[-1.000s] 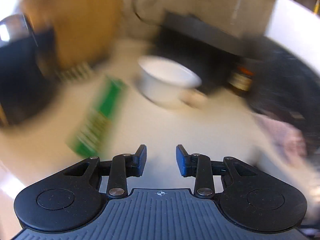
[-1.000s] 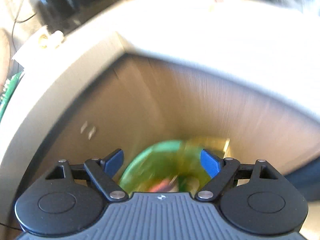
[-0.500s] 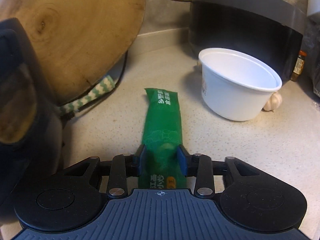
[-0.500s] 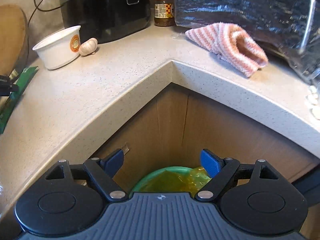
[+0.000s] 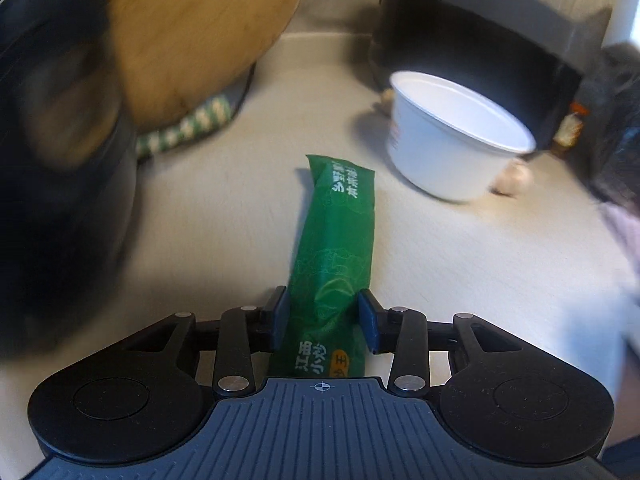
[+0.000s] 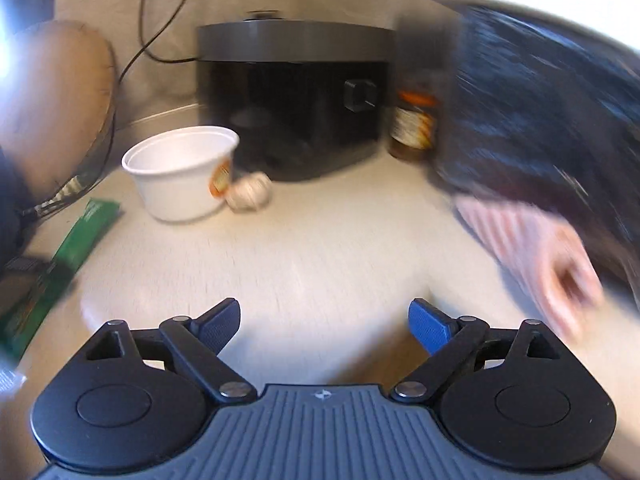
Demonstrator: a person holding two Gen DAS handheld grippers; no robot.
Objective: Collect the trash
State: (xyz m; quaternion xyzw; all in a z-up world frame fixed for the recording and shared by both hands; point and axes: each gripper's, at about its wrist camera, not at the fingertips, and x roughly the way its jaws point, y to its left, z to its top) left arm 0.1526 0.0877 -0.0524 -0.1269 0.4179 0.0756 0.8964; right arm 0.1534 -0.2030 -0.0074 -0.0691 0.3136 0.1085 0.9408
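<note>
A long green snack wrapper [image 5: 338, 240] with printed writing sits between the fingers of my left gripper [image 5: 322, 320], which is shut on its near end; the far end points toward the wall above the pale countertop [image 5: 460, 264]. The wrapper also shows at the left edge of the right wrist view [image 6: 68, 248]. My right gripper [image 6: 324, 322] is wide open and empty, above the counter's front edge. A white plastic bowl [image 5: 452, 148] [image 6: 184, 172] stands on the counter ahead.
A garlic bulb [image 6: 250, 192] lies beside the bowl. A black cooker [image 6: 292, 96] and a jar [image 6: 412, 124] stand at the back. A round wooden board [image 5: 192, 36] leans at left. A pink striped cloth [image 6: 528, 248] lies at right under a dark foil bag [image 6: 540, 112].
My left gripper stays shut on the wrapper and has lifted its end slightly. My right gripper has risen from the green bin below the counter to face the countertop, still open.
</note>
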